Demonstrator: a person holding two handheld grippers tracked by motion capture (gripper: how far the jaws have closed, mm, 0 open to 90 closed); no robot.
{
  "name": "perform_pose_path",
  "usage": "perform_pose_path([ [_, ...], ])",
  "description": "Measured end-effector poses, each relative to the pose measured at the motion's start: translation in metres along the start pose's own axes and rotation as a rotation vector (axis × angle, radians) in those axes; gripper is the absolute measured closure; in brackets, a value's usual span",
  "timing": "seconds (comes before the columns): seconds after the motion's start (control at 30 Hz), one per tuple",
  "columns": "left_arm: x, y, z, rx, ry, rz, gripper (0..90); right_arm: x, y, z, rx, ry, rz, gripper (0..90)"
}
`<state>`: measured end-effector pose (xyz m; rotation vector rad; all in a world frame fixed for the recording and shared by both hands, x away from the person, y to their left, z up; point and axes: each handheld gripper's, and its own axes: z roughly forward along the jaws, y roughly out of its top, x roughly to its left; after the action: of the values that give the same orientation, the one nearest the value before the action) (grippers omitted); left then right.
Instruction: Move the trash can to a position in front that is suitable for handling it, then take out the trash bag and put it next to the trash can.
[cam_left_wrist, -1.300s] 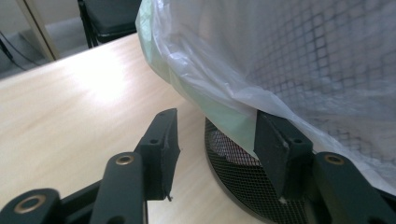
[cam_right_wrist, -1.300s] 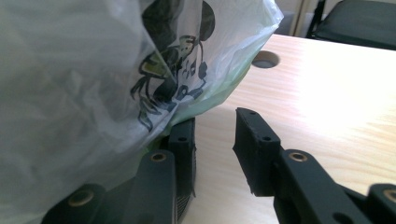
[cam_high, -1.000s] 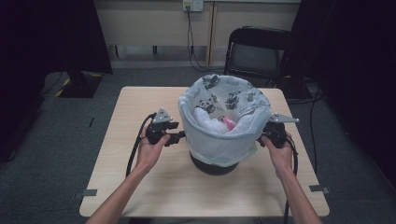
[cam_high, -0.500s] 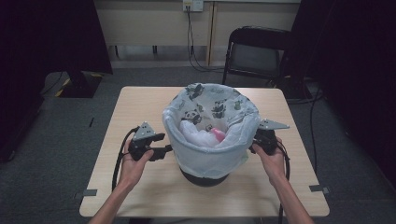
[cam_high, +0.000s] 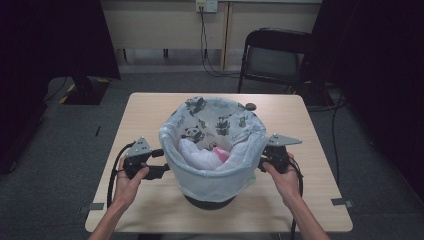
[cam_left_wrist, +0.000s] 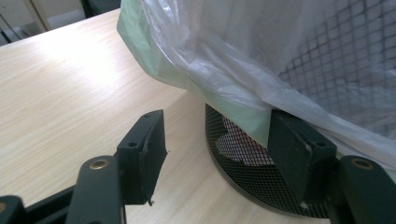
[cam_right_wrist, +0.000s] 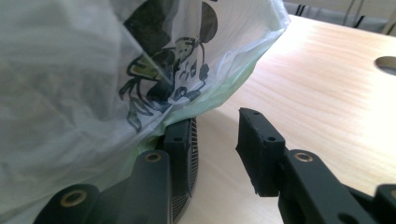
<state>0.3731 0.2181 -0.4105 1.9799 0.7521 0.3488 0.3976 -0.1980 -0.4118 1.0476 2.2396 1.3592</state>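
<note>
A black mesh wastebasket (cam_high: 210, 202) lined with a pale panda-print bag (cam_high: 215, 177) stands mid-table, with white and pink waste (cam_high: 212, 152) inside. My left gripper (cam_high: 161, 162) sits at the bin's left side. Its jaws have just been opening, and there is bare tabletop between them (cam_left_wrist: 219, 149). One of its fingers (cam_left_wrist: 299, 158) lies under the bag's hanging edge (cam_left_wrist: 224, 79), beside the mesh (cam_left_wrist: 243, 163). My right gripper (cam_high: 261, 162) is at the bin's right side, open (cam_right_wrist: 217, 140). One of its fingers (cam_right_wrist: 180, 144) rests against the mesh below the bag's edge (cam_right_wrist: 187, 93), with nothing gripped.
The light wooden table (cam_high: 150, 110) has a round cable hole (cam_high: 250, 106) behind the bin. A black chair (cam_high: 280, 55) stands beyond the far edge, with cables (cam_high: 205, 35) running to a wall socket. Grey carpet surrounds the table.
The bin has shifted toward the front left of the table, and both hands have come along with it. The left gripper's jaws stand wider than before.
</note>
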Motion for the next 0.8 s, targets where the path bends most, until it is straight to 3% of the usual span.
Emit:
perform_pose_path([
  [0.13, 0.001, -0.002, -0.003, 0.005, -0.059, -0.007, 37.7, 0.003, -0.002, -0.005, 0.012, 0.023, 0.004, 64.0],
  [0.2, 0.002, -0.003, -0.003, 0.006, -0.066, -0.014, 36.8, 0.003, -0.003, -0.007, 0.016, 0.038, 0.008, 61.2],
  [0.27, 0.003, -0.004, -0.002, 0.003, -0.064, -0.032, 33.1, 0.001, -0.005, -0.007, 0.009, 0.039, 0.018, 55.8],
  [0.37, 0.006, -0.005, 0.000, 0.000, -0.075, -0.061, 26.0, -0.003, -0.004, -0.007, 0.018, 0.010, 0.026, 37.5],
  [0.47, 0.009, -0.007, 0.001, 0.004, -0.054, -0.075, 24.4, -0.008, -0.003, -0.007, 0.036, -0.007, 0.044, 28.0],
  [0.63, 0.014, -0.008, 0.000, 0.014, -0.035, -0.097, 23.5, -0.013, -0.001, -0.010, 0.030, 0.003, 0.052, 23.2],
  [0.8, 0.020, -0.006, -0.008, 0.007, 0.061, -0.117, 22.9, -0.020, 0.003, -0.014, 0.010, -0.007, 0.063, 23.2],
])
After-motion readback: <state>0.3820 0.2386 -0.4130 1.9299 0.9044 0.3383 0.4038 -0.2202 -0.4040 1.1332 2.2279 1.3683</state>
